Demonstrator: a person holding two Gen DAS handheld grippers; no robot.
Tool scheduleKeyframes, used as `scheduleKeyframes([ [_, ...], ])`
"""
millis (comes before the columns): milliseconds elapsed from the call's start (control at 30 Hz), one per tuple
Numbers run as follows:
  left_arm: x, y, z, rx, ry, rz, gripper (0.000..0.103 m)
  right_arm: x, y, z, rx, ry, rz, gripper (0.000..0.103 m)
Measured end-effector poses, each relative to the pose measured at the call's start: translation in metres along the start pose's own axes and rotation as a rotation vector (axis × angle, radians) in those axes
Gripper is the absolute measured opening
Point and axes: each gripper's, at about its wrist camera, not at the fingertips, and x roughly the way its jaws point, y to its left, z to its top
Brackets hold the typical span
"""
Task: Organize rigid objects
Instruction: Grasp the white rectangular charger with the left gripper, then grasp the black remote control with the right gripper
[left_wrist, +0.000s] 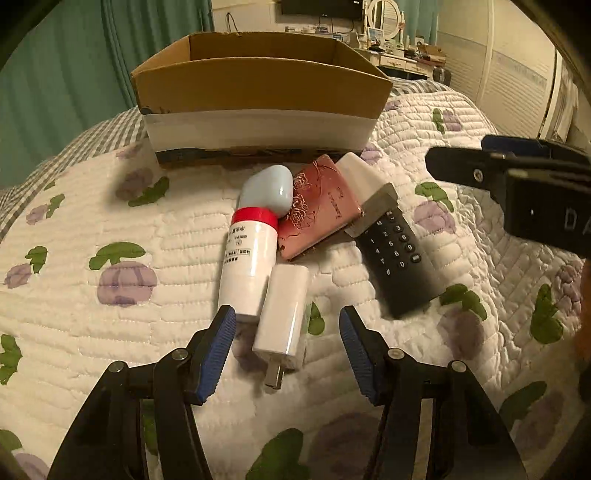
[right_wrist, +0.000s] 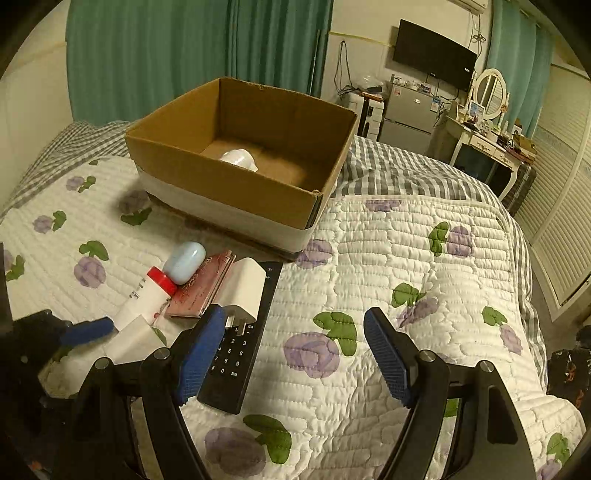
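Note:
A white charger plug (left_wrist: 282, 317) lies on the quilt between the open fingers of my left gripper (left_wrist: 288, 347). Beside it lie a white bottle with a red band (left_wrist: 249, 258), a pale blue case (left_wrist: 267, 194), a pink booklet (left_wrist: 319, 206), a second white charger (left_wrist: 364, 177) and a black remote (left_wrist: 397, 260). The cardboard box (left_wrist: 258, 81) stands behind them. My right gripper (right_wrist: 295, 350) is open and empty over bare quilt, right of the remote (right_wrist: 240, 347). A white object (right_wrist: 238, 158) lies inside the box (right_wrist: 236, 184).
The flowered quilt (right_wrist: 406, 258) covers a bed with a grey checked sheet. Green curtains hang behind the box. A dresser with a mirror (right_wrist: 487, 92), a fridge and a wall TV stand at the far right.

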Motion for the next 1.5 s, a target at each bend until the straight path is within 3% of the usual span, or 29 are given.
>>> scheduleKeyframes([
  [67, 0.000, 0.000, -0.002, -0.020, 0.022, -0.048, 0.025, -0.001, -0.001, 0.000, 0.004, -0.004, 0.005, 0.077],
  [200, 0.002, -0.003, -0.007, -0.016, 0.030, -0.038, 0.026, -0.001, -0.001, 0.001, 0.009, -0.002, 0.008, 0.077],
  [333, 0.028, 0.005, -0.003, -0.059, 0.112, -0.066, 0.028, 0.002, 0.000, 0.000, 0.005, 0.011, 0.006, 0.077],
  [600, -0.001, 0.014, 0.007, -0.103, 0.026, -0.093, 0.022, 0.016, 0.007, -0.004, -0.012, 0.058, 0.023, 0.077],
  [833, -0.033, 0.033, 0.027, -0.115, -0.105, -0.039, 0.022, 0.040, 0.025, -0.011, -0.059, 0.128, 0.055, 0.076],
  [967, -0.030, 0.051, 0.031, -0.166, -0.105, -0.013, 0.022, 0.060, 0.035, -0.015, -0.067, 0.186, 0.074, 0.066],
  [1033, -0.023, 0.055, 0.032, -0.169, -0.103, 0.012, 0.022, 0.070, 0.035, -0.015, -0.050, 0.214, 0.097, 0.048],
  [1100, -0.019, 0.057, 0.032, -0.162, -0.102, 0.039, 0.022, 0.079, 0.037, -0.016, -0.046, 0.229, 0.117, 0.047],
  [1333, -0.014, 0.065, 0.024, -0.195, -0.075, 0.026, 0.022, 0.090, 0.036, -0.017, -0.040, 0.239, 0.143, 0.043],
  [1500, -0.014, 0.068, 0.022, -0.207, -0.068, 0.024, 0.022, 0.068, 0.033, -0.023, -0.068, 0.197, 0.046, 0.038],
])
